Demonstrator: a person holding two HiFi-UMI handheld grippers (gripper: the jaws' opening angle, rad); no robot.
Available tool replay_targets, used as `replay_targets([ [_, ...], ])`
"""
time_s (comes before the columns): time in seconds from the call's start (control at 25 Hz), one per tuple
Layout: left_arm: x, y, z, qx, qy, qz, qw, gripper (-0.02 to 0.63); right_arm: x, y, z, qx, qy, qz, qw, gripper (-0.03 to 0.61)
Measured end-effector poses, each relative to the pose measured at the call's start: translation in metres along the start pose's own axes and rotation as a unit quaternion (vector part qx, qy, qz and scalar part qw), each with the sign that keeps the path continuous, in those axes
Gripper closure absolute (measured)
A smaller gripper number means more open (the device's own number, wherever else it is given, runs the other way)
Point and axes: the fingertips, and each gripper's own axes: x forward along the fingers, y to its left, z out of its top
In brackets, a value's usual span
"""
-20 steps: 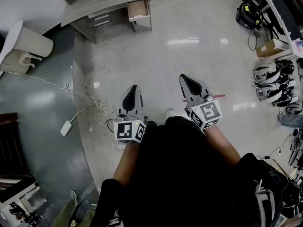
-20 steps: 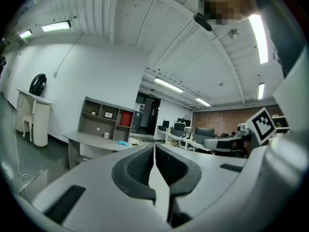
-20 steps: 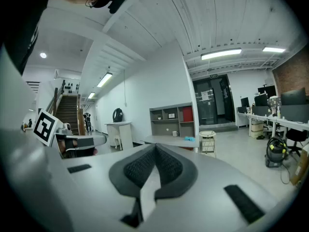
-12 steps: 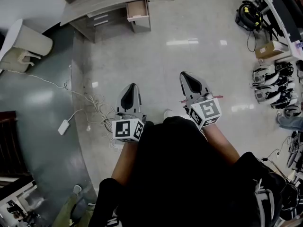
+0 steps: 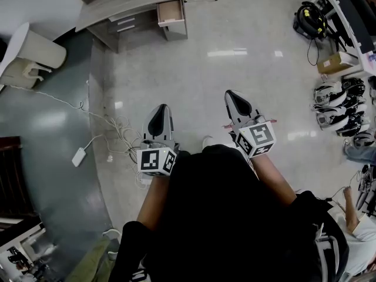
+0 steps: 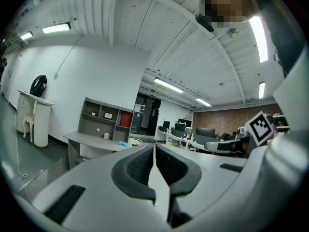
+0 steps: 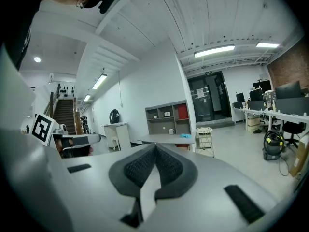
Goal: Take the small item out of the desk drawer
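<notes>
A grey desk [image 5: 135, 2] stands far off across the floor at the top of the head view. Its light wooden drawer [image 5: 172, 13] is pulled open, and from here I cannot see what is in it. My left gripper [image 5: 158, 111] is shut and empty, held level in front of the person's body. My right gripper [image 5: 233, 96] is also shut and empty, a little ahead of it. In the left gripper view the desk [image 6: 96, 141] shows past the shut left gripper [image 6: 154, 146]. In the right gripper view the desk [image 7: 166, 139] lies beyond the shut right gripper [image 7: 155, 146].
White cables [image 5: 111, 128] and a white adapter [image 5: 79, 157] lie on the floor at the left. A white cabinet [image 5: 35, 51] stands by the wall. At the right are a vacuum cleaner [image 5: 309, 19], a cardboard box [image 5: 335, 60] and several helmets [image 5: 343, 107]. A stool [image 7: 205, 139] stands beside the desk.
Both grippers stay shut and almost where they were. A person in a white top has come into the lower right corner of the head view.
</notes>
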Motion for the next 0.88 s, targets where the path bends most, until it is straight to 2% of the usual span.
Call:
replay_targets([
  [0.2,-0.001,0.003,-0.003,0.001,0.003,0.01,0.9999,0.595,-0.008,-0.006,-0.005,0.001,0.008,0.005,1.0,0.575],
  [0.36,-0.004,-0.001,-0.011,0.001,0.011,0.005,0.9999,0.593,-0.018,-0.016,-0.017,-0.002,0.026,-0.001,1.0,0.437],
  [0.4,-0.004,-0.002,-0.012,0.001,0.012,0.002,0.9999,0.574,-0.02,-0.019,-0.02,0.0,0.03,-0.005,1.0,0.391],
  [0.48,-0.002,-0.004,-0.013,0.003,0.016,-0.003,0.9999,0.455,-0.022,-0.027,-0.024,0.008,0.037,-0.02,0.999,0.308],
  [0.52,-0.001,-0.003,-0.014,0.005,0.018,-0.004,0.9998,0.434,-0.022,-0.03,-0.026,0.013,0.039,-0.027,0.999,0.287],
  [0.68,-0.001,0.004,-0.023,-0.008,0.022,0.012,0.9996,0.39,-0.027,-0.037,-0.028,0.024,0.035,-0.036,0.998,0.273],
  [0.88,-0.005,0.005,-0.02,-0.02,0.013,0.041,0.9989,0.39,-0.033,-0.04,-0.03,0.02,0.037,-0.014,0.999,0.276],
])
